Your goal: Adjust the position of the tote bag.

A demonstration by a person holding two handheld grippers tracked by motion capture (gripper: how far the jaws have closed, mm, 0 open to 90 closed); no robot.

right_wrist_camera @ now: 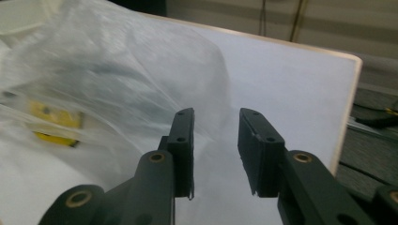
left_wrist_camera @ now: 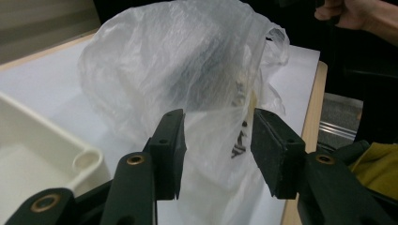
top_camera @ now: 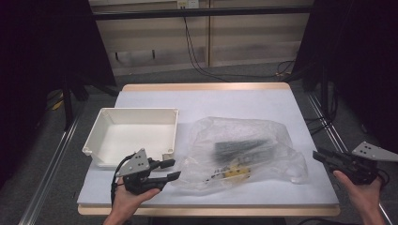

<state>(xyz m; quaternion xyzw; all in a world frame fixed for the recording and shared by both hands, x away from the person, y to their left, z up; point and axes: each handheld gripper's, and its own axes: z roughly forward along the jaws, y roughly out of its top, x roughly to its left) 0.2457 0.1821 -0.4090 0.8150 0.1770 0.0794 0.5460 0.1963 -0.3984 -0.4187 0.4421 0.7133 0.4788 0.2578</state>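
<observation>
My left gripper (top_camera: 172,169) sits with its fingers apart and empty at the near-left edge of the plastic bag (top_camera: 244,150), which lies mid-surface right of the white tray (top_camera: 105,123). The bag's length runs left-right. My right gripper (top_camera: 321,156), likewise parted and empty, stands farther off.

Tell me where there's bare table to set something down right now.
The far strip of the table, beyond the white tray and plastic bag, is bare. So is the near left corner beside the left tongs. The middle is crowded: bag against tray, with open left tongs at the bag's edge and open right tongs just off its right end.
</observation>
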